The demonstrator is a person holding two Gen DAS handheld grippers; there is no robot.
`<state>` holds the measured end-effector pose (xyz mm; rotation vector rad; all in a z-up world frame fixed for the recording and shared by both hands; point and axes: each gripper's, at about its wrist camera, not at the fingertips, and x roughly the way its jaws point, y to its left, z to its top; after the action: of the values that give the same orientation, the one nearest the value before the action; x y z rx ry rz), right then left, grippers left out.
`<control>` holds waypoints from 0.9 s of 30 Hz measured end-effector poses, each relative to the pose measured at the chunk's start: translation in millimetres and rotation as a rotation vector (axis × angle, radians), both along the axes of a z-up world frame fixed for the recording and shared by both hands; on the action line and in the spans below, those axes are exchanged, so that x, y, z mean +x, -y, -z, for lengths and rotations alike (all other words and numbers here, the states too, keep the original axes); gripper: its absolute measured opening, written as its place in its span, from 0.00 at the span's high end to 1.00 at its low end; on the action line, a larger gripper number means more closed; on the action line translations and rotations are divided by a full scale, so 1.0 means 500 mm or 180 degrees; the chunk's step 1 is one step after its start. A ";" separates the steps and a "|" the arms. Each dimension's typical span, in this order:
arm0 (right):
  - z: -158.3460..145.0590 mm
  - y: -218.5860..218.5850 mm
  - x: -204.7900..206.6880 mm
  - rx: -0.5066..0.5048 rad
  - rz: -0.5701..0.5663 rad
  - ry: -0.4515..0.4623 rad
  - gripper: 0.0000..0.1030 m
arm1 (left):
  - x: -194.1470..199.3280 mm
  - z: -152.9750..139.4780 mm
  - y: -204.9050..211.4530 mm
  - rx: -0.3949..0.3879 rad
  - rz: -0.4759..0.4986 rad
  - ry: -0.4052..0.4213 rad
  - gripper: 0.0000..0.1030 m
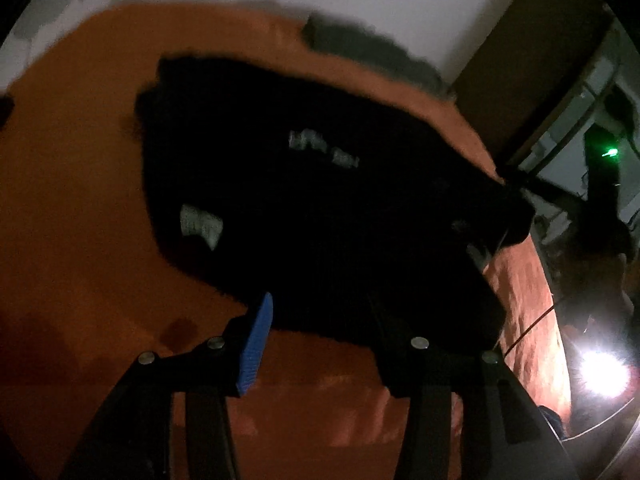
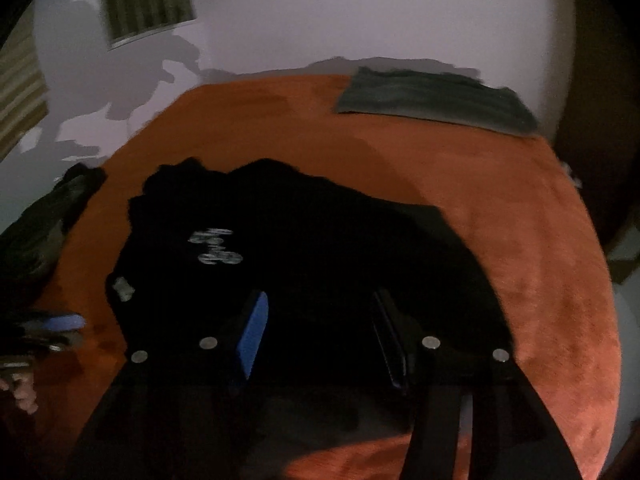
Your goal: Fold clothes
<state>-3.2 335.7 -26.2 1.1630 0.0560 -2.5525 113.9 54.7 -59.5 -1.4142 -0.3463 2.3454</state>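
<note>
A black garment (image 1: 320,200) with pale printed marks lies spread on an orange blanket (image 1: 80,220). The left tongs (image 1: 324,328) hang over its near edge, jaws apart, nothing visibly pinched. A folded grey cloth (image 1: 360,48) rests beyond it.

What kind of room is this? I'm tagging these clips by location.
Probably a dim bedroom at home. A black garment lies spread on an orange fleecy cover, a folded grey cloth sits at its far edge, and a barred window shows in the pale wall.

Both the left hand-held gripper (image 1: 320,336) and the right hand-held gripper (image 2: 320,332) are held angled downward, jaws parted with nothing pinched.
</note>
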 end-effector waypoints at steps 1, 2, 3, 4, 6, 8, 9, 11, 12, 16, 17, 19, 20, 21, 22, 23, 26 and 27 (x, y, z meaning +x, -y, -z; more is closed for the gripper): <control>0.008 0.014 0.000 -0.0027 -0.0076 0.0072 0.49 | -0.003 0.010 0.002 0.0040 -0.0018 0.0089 0.53; 0.017 0.026 0.001 -0.0057 -0.0151 0.0156 0.49 | -0.004 0.016 0.003 0.0094 -0.0028 0.0150 0.53; 0.026 0.039 0.002 -0.0087 -0.0226 0.0241 0.49 | -0.004 0.020 0.002 0.0143 -0.0018 0.0177 0.53; 0.035 0.052 0.002 -0.0117 -0.0301 0.0326 0.49 | -0.003 0.023 -0.001 0.0180 0.0003 0.0194 0.52; 0.064 0.076 0.015 -0.0263 -0.0507 0.0597 0.49 | -0.002 0.022 -0.010 0.0199 0.0039 0.0177 0.52; 0.092 0.103 0.039 -0.0295 -0.0716 0.0785 0.49 | -0.005 0.021 -0.021 0.0195 0.0076 0.0170 0.52; 0.103 0.116 0.053 -0.0281 -0.0817 0.0839 0.49 | -0.003 0.021 -0.025 0.0197 0.0095 0.0181 0.52; 0.120 0.138 0.077 -0.0302 -0.1008 0.0930 0.49 | 0.000 0.023 -0.032 0.0194 0.0139 0.0209 0.52; 0.127 0.146 0.087 -0.0341 -0.1087 0.0985 0.49 | -0.001 0.025 -0.036 0.0193 0.0156 0.0224 0.52; 0.153 0.180 0.117 -0.0173 -0.1301 0.1024 0.81 | -0.008 0.034 -0.049 0.0208 0.0187 0.0293 0.52; 0.158 0.189 0.124 -0.0046 -0.1334 0.0993 0.98 | -0.008 0.036 -0.047 0.0227 0.0173 0.0313 0.52; 0.149 0.194 0.140 -0.0014 -0.1360 0.0903 0.98 | -0.007 0.044 -0.035 0.0311 0.0132 0.0376 0.52; 0.143 0.196 0.147 -0.0011 -0.1371 0.0856 0.98 | -0.006 0.049 -0.029 0.0352 0.0104 0.0420 0.52; 0.137 0.198 0.155 -0.0008 -0.1381 0.0809 0.98 | -0.006 0.056 -0.023 0.0378 0.0068 0.0476 0.52; 0.129 0.198 0.169 -0.0032 -0.1416 0.0791 0.98 | -0.005 0.061 -0.017 0.0392 0.0043 0.0521 0.52; 0.126 0.199 0.182 -0.0026 -0.1444 0.0800 0.98 | -0.003 0.065 -0.012 0.0402 0.0026 0.0556 0.52; 0.133 0.193 0.214 -0.0110 -0.1534 0.1040 0.98 | 0.002 0.078 -0.002 0.0473 -0.0027 0.0634 0.52; 0.137 0.191 0.224 -0.0184 -0.1575 0.1161 0.98 | 0.004 0.079 0.000 0.0504 -0.0041 0.0644 0.52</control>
<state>108.8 240.2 -94.7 1.3726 0.1594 -1.8810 116.0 54.9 -99.0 -1.5777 -0.5851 2.1359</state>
